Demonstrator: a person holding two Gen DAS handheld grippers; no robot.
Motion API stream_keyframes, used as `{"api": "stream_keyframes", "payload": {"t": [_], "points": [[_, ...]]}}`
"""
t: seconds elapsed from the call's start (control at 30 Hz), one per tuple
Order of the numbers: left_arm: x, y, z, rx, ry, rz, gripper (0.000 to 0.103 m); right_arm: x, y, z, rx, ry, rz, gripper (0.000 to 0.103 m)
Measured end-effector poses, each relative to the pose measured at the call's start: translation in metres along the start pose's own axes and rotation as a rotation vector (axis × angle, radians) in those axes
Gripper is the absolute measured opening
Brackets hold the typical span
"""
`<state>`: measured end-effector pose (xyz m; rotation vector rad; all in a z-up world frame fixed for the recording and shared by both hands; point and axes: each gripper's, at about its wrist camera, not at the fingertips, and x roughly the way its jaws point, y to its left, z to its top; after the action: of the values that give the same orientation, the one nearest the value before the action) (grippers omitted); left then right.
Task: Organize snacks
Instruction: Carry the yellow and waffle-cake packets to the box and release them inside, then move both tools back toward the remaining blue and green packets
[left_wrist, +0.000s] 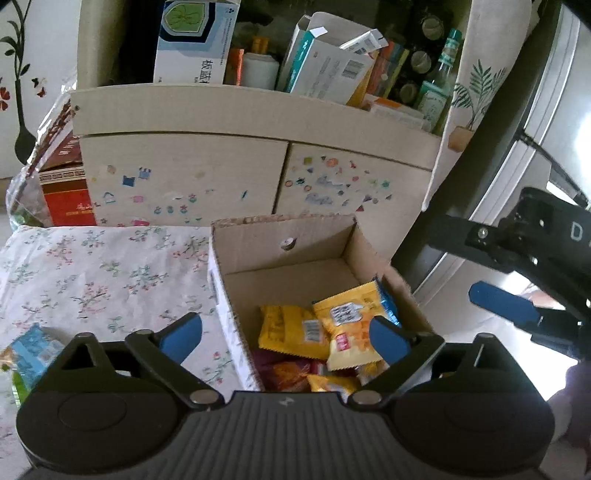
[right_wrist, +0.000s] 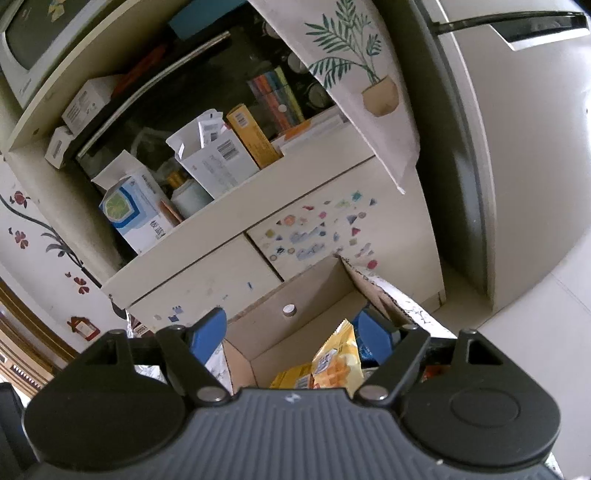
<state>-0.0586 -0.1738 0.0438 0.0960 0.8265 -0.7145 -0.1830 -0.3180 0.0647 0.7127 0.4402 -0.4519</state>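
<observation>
An open cardboard box (left_wrist: 280, 240) stands on a floral cloth (left_wrist: 92, 266) in front of a cabinet. Several snack packets lie inside it: two yellow ones (left_wrist: 291, 328) (left_wrist: 347, 325), a blue one (left_wrist: 386, 299) at the right wall, and a red-orange one (left_wrist: 291, 373) underneath. My left gripper (left_wrist: 286, 334) hovers over the box's near left wall, open wide and holding nothing. My right gripper (right_wrist: 291, 328) is open over the box's right side, where a yellow packet (right_wrist: 336, 358) stands up near its right finger, free of the pads. One of its blue fingers (left_wrist: 502, 306) shows right of the box.
A blue-green snack packet (left_wrist: 33, 350) lies on the cloth at the left. Behind the box stands a cream cabinet (left_wrist: 184, 184) with stickered drawers and a shelf of medicine boxes (left_wrist: 192, 48). A red carton (left_wrist: 66, 199) sits at its left, a refrigerator (right_wrist: 517, 147) at its right.
</observation>
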Motion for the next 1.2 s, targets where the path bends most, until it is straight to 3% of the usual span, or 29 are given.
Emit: {"api": "stream_keyframes", "payload": {"t": [0.27, 0.53, 1.2], "points": [[-0.016, 0.029, 0.006, 0.002, 0.027, 0.081, 0.101, 0.005, 0.009, -0.006, -0.017, 0.019, 0.020, 0.080], [-0.045, 0.084, 0.023, -0.044, -0.018, 0.168, 0.102, 0.012, 0.024, -0.016, -0.062, 0.048, 0.050, 0.080], [-0.085, 0.180, 0.022, -0.200, -0.055, 0.264, 0.103, 0.021, 0.068, -0.052, -0.249, 0.109, 0.143, 0.080]]}}
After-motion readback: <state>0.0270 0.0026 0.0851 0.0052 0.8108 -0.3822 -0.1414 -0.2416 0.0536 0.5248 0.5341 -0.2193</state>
